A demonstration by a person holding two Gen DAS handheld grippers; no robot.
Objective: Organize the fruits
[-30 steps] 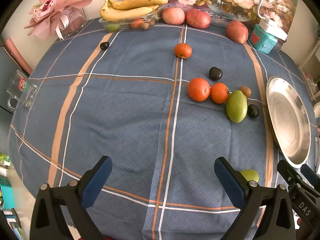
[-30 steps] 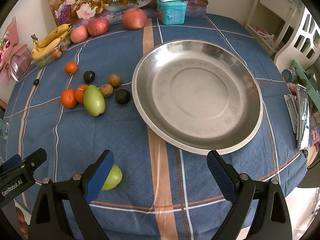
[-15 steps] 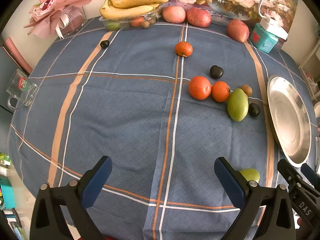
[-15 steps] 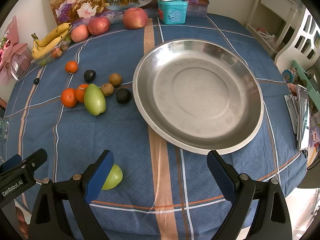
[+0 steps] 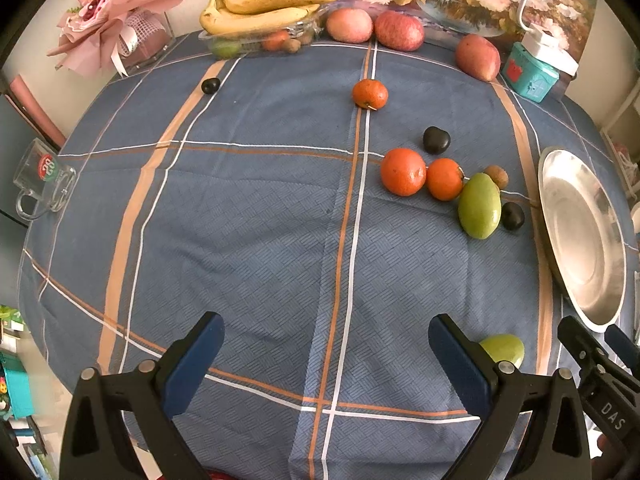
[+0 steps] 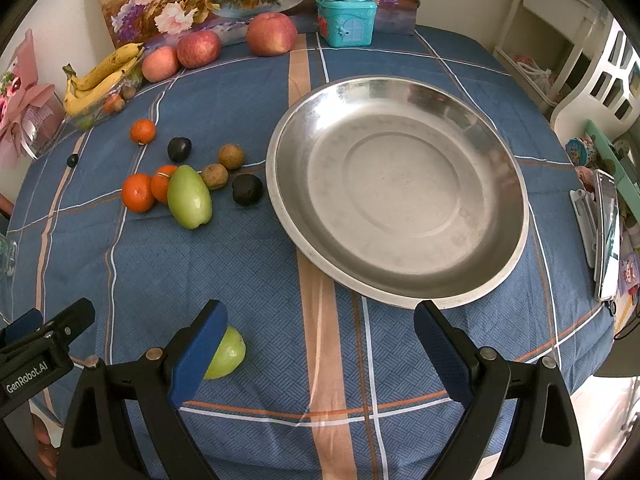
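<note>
A steel plate (image 6: 400, 288) lies on the blue checked tablecloth, at the right edge in the left wrist view (image 5: 580, 240). Left of it sit a green mango (image 6: 189, 196), two oranges (image 6: 137, 193), a third orange (image 6: 142, 131), two brown longans (image 6: 231, 156) and dark fruits (image 6: 247, 189). A small green fruit (image 6: 228, 354) lies beside my right gripper's left finger. My left gripper (image 5: 326, 354) is open and empty above bare cloth. My right gripper (image 6: 320, 342) is open and empty in front of the plate.
At the back are bananas in a clear tray (image 5: 260, 12), three apples (image 5: 398, 30), a teal box (image 6: 346, 20) and a pink bouquet (image 5: 112, 20). A glass mug (image 5: 40, 178) stands at the left edge. A phone (image 6: 606, 232) lies at the right edge.
Both views have shifted slightly; the fruits and plate sit a little lower and nearer in frame. Both grippers stay open. Nothing on the table moved.
</note>
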